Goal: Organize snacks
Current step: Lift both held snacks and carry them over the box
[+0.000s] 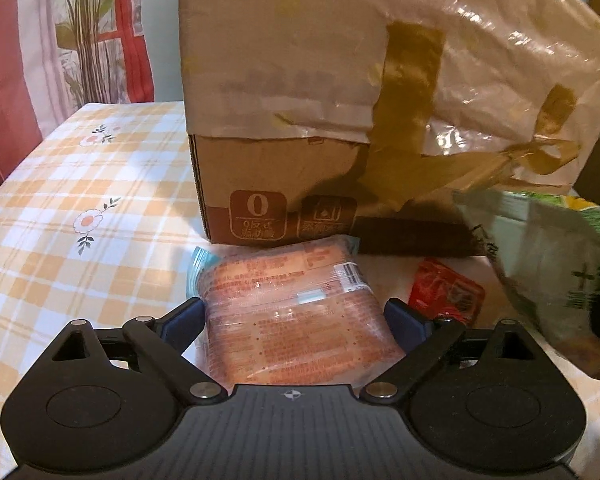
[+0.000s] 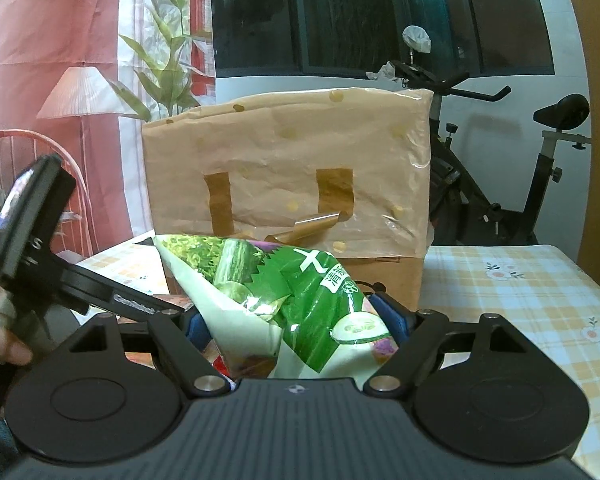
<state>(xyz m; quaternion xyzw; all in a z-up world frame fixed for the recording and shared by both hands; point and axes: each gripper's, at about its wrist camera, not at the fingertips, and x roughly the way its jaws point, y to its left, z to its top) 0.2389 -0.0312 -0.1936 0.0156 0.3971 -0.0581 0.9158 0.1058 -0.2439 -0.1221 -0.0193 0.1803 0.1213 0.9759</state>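
Observation:
A pink clear-wrapped snack pack (image 1: 292, 280) lies flat on the checked tablecloth (image 1: 80, 200), just in front of a tall cardboard box (image 1: 300, 80). My left gripper (image 1: 296, 316) stands open and wide, with one blue pad on each side of the pack's near end; I cannot see any squeeze on the wrapper. My right gripper (image 2: 300, 320) is shut on a green cucumber-print snack bag (image 2: 284, 280), which crumples between its pads and is held off the table in front of the box (image 2: 284, 152). That bag (image 1: 540, 260) also hangs at the right in the left wrist view.
A small red packet (image 1: 444, 292) lies right of the pink pack. The box is partly covered with tan plastic and brown tape. The left gripper's body (image 2: 32, 216) and a hand (image 2: 0, 340) show at the left of the right wrist view. An exercise bike (image 2: 500, 184) stands behind the table.

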